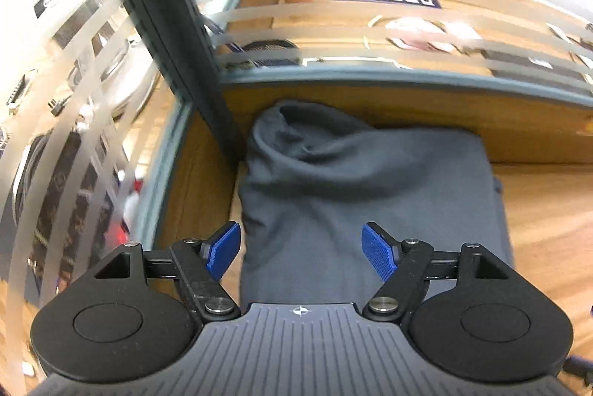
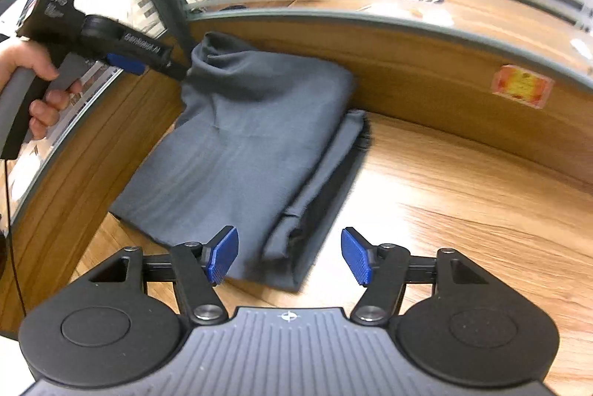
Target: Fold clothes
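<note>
A dark grey garment (image 1: 370,195) lies folded into a rough rectangle on the wooden table (image 1: 548,218), pushed into the corner. Its far left corner is bunched up in a raised fold (image 1: 296,129). My left gripper (image 1: 302,253) hovers above the garment's near left part, blue pads wide apart, open, nothing between them. In the right wrist view the garment (image 2: 252,151) shows layered edges along its right side. My right gripper (image 2: 289,255) is open above its near right corner, not touching it. A hand (image 2: 37,69) holds the left gripper (image 2: 148,60) near the bunched corner.
Glass partitions with frosted stripes (image 1: 370,36) on low wooden panels (image 2: 426,69) close off the back and left sides. A dark post (image 1: 174,36) stands in the corner. An orange sticker (image 2: 522,86) is on the back panel. Bare wooden tabletop (image 2: 463,203) lies right of the garment.
</note>
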